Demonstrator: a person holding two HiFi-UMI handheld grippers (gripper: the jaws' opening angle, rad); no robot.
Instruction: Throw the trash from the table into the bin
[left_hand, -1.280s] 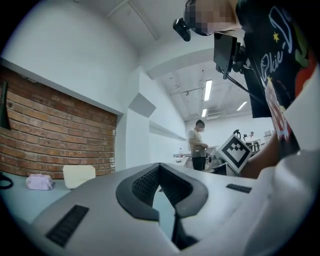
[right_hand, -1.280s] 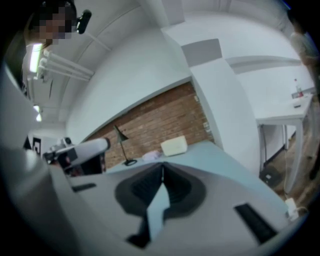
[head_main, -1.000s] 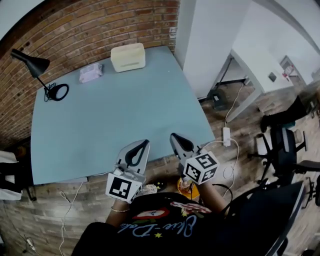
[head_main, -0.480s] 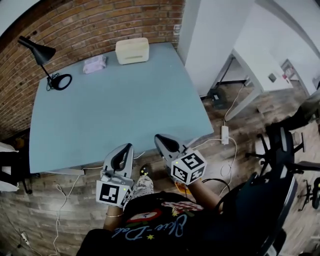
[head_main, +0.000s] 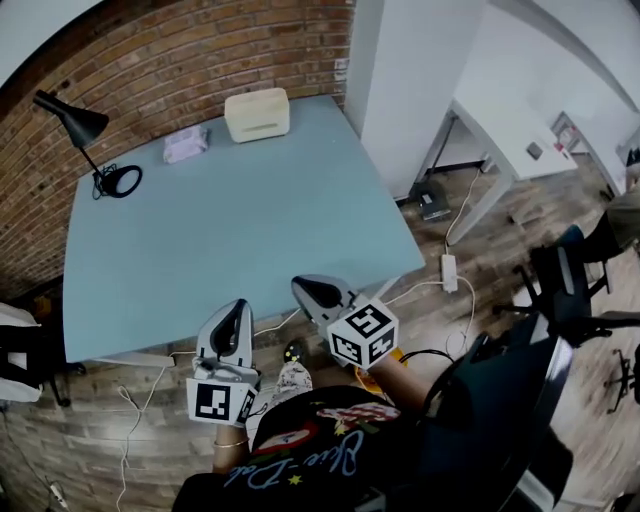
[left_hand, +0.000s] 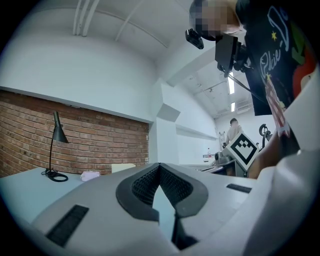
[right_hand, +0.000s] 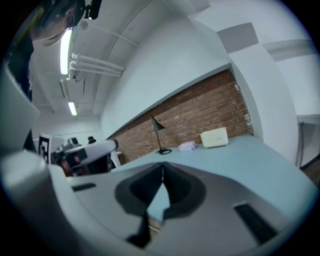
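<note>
**Both grippers pulled back from the surface, nothing picked up**

Compared with a second ago, the two grippers have come back from the near edge of the surface toward the person's body. They now hang over the wooden floor (head_main: 470, 260) and not over the tabletop. I judge this as a step away from the trash, so the task is not yet started.

The left gripper (head_main: 237, 304) and the right gripper (head_main: 301, 284) are held side by side, close to the torso, and both point toward the surface. The left one looks level and the right one tips slightly downward. On each gripper the jaws are pressed together and hold nothing.

The blue surface (head_main: 250, 220) is bare in its near part. At its far edge lies a small pink packet (head_main: 186, 144), probably the trash. Near it stands a cream box (head_main: 257, 114), and a black desk lamp (head_main: 75, 120) is at the far left corner, before the brick wall (head_main: 200, 50). No bin is visible.
</note>
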